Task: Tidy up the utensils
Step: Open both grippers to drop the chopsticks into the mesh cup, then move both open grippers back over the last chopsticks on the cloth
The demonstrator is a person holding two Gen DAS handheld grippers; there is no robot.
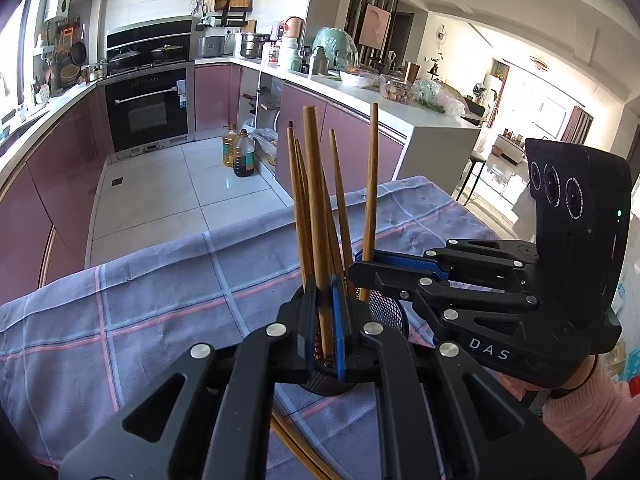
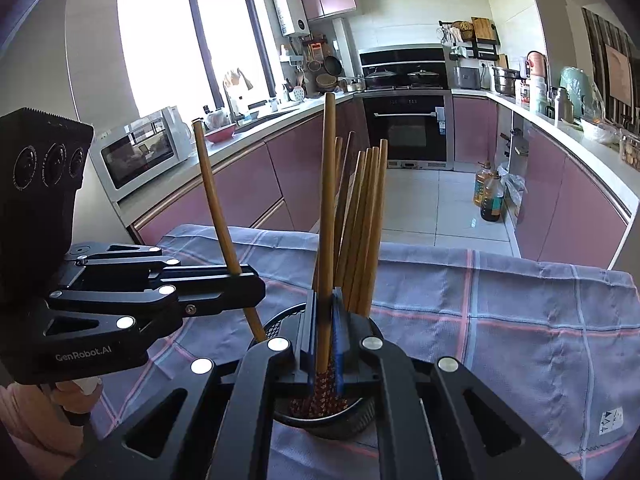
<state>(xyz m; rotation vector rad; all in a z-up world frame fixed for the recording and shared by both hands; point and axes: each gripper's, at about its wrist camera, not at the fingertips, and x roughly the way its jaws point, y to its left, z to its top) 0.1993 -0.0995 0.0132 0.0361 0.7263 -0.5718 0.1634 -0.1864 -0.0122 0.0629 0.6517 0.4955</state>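
Both claws stand over a black mesh holder (image 1: 390, 314) on a bench spread with a blue checked cloth (image 1: 160, 280), and each is clenched on a single wooden chopstick held upright, its lower end down at the holder. In the left wrist view the left claw (image 1: 325, 322) pinches its chopstick (image 1: 316, 216) between blue pads, and the right claw (image 1: 370, 266) reaches in from the right with its own chopstick (image 1: 371, 200) rising from its tips; a pink sleeve (image 1: 592, 408) shows behind it. Only this view shows two loose chopsticks (image 1: 296, 448) lying on the cloth at the near edge, under the left claw's frame. It also shows a white counter (image 1: 400, 108) crowded with jars and bags, and a bright room beyond. The right wrist view looks the other way: the right claw (image 2: 325, 320) grips its chopstick (image 2: 328, 200) straight ahead, and the left claw (image 2: 250, 286) enters from the left with its chopstick (image 2: 218, 204) tilted. Here the bundle of chopsticks already standing in the holder (image 2: 366, 224) is seen leaning against its far rim. The holder's interior and rim (image 2: 344, 420) show more fully here. A window (image 2: 188, 40) and a microwave (image 2: 140, 152) appear only in this view.
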